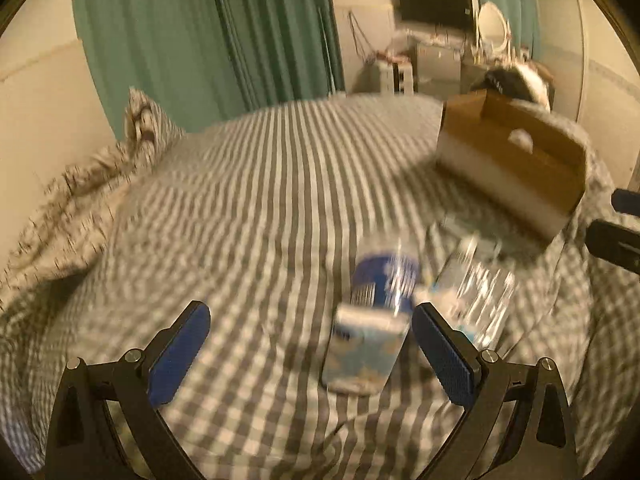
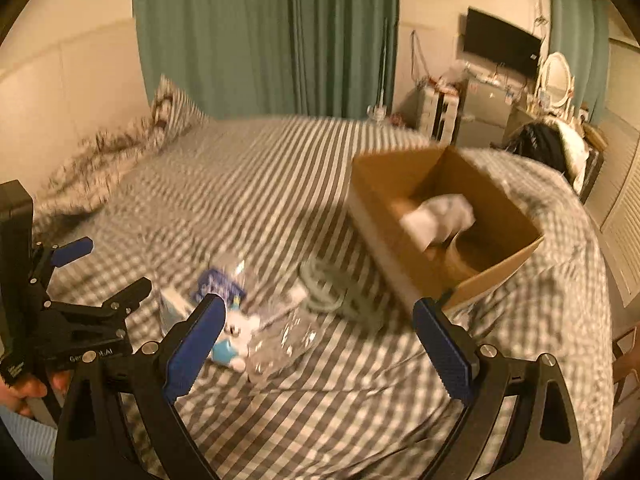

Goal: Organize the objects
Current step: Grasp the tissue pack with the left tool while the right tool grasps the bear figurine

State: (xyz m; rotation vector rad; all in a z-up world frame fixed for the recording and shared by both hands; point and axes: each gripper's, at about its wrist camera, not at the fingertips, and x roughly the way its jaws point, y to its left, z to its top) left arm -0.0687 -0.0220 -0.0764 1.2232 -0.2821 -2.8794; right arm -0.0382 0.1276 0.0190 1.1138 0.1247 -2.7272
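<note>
A clear bottle with a blue label (image 1: 382,276) and a small blue-and-white carton (image 1: 364,350) lie on the striped bed between my open left gripper (image 1: 310,354) fingers. A second clear bottle (image 1: 476,284) lies to their right. An open cardboard box (image 2: 444,220) with crumpled white paper (image 2: 438,214) inside stands at the right; it also shows in the left wrist view (image 1: 508,160). My right gripper (image 2: 316,350) is open and empty above a clear bottle (image 2: 286,338), a blue-and-white toy (image 2: 234,336) and a grey-green coiled thing (image 2: 326,286). The left gripper (image 2: 80,276) shows at the left.
The grey striped bedspread (image 2: 280,168) covers the bed, with a rumpled pillow (image 2: 120,152) at the far left. Green curtains (image 2: 260,36) hang behind. A TV (image 2: 502,42), drawers and a mirror stand at the far right. Both views are blurred.
</note>
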